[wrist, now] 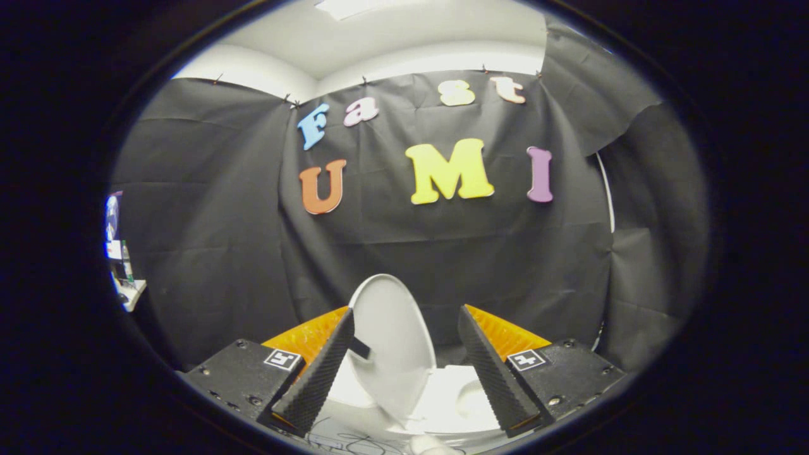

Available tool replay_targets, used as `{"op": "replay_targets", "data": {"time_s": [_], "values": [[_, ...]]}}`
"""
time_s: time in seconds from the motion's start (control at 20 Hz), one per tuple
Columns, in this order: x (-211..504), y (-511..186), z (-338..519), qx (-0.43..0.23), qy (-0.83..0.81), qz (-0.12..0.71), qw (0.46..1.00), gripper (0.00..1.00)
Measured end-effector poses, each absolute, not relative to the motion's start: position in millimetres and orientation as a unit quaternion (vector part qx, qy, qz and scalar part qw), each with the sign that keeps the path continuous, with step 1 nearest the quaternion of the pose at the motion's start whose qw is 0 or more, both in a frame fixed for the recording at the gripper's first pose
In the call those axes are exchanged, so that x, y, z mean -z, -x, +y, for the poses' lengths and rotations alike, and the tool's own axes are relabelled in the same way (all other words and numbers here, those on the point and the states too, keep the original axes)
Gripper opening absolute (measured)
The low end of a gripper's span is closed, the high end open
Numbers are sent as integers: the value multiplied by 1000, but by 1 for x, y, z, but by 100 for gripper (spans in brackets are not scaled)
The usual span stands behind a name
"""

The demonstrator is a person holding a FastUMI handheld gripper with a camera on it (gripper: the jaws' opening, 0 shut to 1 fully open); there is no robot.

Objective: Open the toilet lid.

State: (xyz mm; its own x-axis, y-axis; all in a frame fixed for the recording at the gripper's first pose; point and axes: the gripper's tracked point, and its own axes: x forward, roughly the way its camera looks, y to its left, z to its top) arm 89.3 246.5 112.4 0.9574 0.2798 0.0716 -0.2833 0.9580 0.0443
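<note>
Lower centre of frame: toilet lid (392, 341) stands raised between my spread fingers; my claw (404, 370) grips nothing, the lid apparently propped open unaided.

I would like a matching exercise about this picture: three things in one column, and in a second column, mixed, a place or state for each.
Things:
1. toilet lid
2. gripper
3. black cloth wall

Places or states:
A. open, its fingers apart and pressing on nothing
B. hanging beyond the toilet, behind everything else
C. raised upright, seen between the fingers and nearer the left one

Pairs: 1-C, 2-A, 3-B
</note>
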Motion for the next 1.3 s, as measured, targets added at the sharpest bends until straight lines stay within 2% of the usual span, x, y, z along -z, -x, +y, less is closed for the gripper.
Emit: {"op": "replay_targets", "data": {"time_s": [0.15, 0.6, 0.9, 1.3], "values": [[-106, -79, 180, -106, -20, -61, 992, 100], [-49, -46, 52, -31, -40, -45, 998, 100], [2, -41, 18, -20, -36, -2, 999, 100], [3, -35, -4, -9, -44, -10, 999, 100]]}}
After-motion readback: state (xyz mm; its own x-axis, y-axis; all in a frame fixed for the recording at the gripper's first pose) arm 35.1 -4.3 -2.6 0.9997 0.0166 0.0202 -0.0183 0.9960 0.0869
